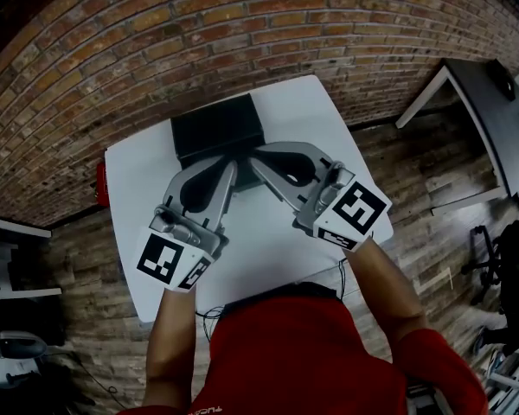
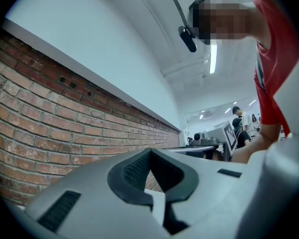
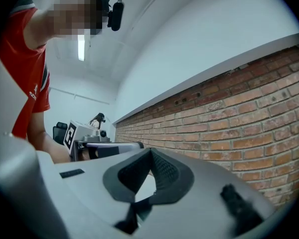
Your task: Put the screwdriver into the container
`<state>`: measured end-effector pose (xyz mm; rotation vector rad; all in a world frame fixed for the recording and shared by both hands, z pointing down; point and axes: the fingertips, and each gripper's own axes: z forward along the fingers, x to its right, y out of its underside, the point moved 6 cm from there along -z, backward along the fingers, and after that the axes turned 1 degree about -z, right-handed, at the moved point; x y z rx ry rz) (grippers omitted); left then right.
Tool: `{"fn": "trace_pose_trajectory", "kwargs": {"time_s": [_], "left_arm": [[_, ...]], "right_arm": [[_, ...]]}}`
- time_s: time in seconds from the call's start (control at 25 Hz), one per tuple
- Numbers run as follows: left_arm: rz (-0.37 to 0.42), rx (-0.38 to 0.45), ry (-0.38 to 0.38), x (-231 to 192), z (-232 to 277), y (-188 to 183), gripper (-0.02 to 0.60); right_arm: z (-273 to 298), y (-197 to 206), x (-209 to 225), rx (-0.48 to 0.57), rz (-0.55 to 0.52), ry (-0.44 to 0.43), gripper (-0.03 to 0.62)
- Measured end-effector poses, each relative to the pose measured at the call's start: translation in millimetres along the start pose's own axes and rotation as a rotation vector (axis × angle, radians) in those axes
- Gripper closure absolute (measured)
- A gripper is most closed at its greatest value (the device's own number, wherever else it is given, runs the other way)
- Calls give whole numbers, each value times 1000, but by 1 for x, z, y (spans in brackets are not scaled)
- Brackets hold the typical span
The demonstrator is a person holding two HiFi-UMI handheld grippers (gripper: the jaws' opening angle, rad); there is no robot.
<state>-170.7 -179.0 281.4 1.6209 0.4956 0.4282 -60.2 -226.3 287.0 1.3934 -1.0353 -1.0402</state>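
left gripper (image 1: 232, 169): jaws closed tip to tip, nothing between them; held above the table (image 1: 277, 240), tip at the container's near edge
right gripper (image 1: 255, 158): jaws pressed together, empty; tip just beside the left gripper's tip, bodies splayed apart toward the person
container (image 1: 218, 128): black box at the table's far edge, next to the brick wall (image 1: 156, 50); I can't make out its inside
screwdriver: cannot tell where it is, no view shows it
gripper views: both tilted up, showing brick wall and white ceiling over the closed jaws
red object (image 1: 101, 182): off the table's left edge, too small to identify
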Motion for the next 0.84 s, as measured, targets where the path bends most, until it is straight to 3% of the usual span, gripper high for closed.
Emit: {"fn": "trace_pose_trajectory", "kwargs": {"time_s": [0.84], "left_arm": [[-8,-11,19,-2,0,3,569]], "right_arm": [[1,0,0,-6,-3,1,563]]}}
